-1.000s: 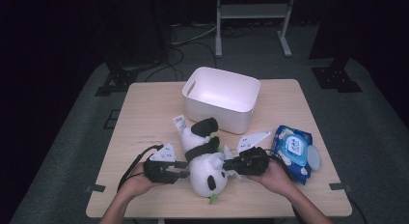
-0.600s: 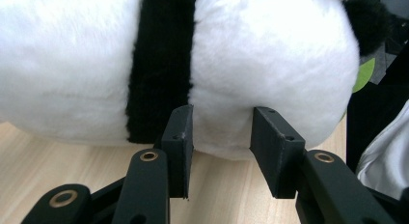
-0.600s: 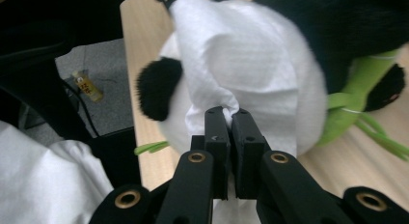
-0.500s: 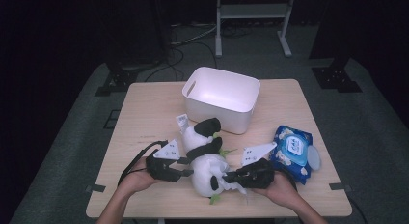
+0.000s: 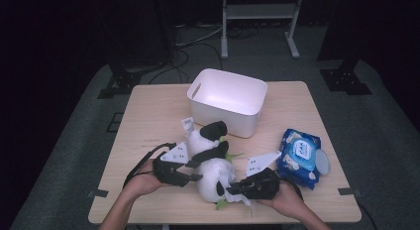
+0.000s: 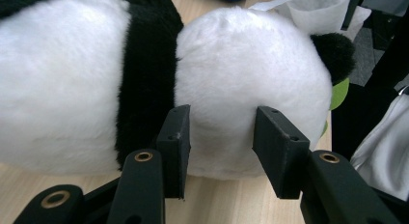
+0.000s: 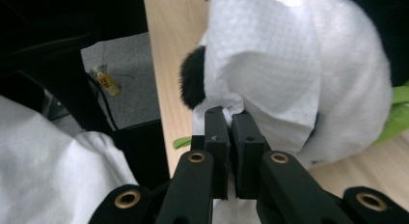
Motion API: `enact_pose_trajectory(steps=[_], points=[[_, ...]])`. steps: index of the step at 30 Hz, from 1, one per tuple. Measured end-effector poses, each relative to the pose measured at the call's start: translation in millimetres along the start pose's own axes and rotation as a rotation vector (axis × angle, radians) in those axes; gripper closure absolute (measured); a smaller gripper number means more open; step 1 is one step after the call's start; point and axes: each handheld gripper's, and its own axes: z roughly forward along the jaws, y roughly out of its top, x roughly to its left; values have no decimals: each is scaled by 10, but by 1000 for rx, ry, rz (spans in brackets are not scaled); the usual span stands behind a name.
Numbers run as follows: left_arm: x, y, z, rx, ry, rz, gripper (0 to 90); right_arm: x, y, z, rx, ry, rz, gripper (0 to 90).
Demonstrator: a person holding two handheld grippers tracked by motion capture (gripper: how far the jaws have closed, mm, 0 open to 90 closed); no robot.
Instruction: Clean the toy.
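Plush panda: black-and-white, green trim, lying on its side at the near middle of the wooden table, just in front of the white bin.

White wipe: draped over the panda's head, pinched tight in the right gripper, partly hiding the face.

Left gripper: jaws have just been opening, straddling the panda's head, pads at the fur; pressure unclear.

Blue wipes pack: right of the panda, apart.

Panda's far end is cut off in the left gripper view.
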Motion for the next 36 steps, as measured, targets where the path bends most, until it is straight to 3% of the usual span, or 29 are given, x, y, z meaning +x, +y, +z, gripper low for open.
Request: enact_pose_trajectory(steps=[9,17,23,28,30,36], points=[[9,-10,61,2,27,-22,590,-101,113,89,-3,-55,9,864],[68,20,138,1,34,-40,571,-347,166,26,-34,-156,46,863],[102,81,193,5,45,-53,584,-401,89,-54,-62,-180,77,862],[118,121,213,20,53,-46,586,-338,-18,-176,-90,-171,93,862],[123,120,223,16,52,-56,586,-304,-50,-195,-95,-147,94,862],[128,122,224,31,62,-53,586,-270,-100,-51,-46,-98,85,862]])
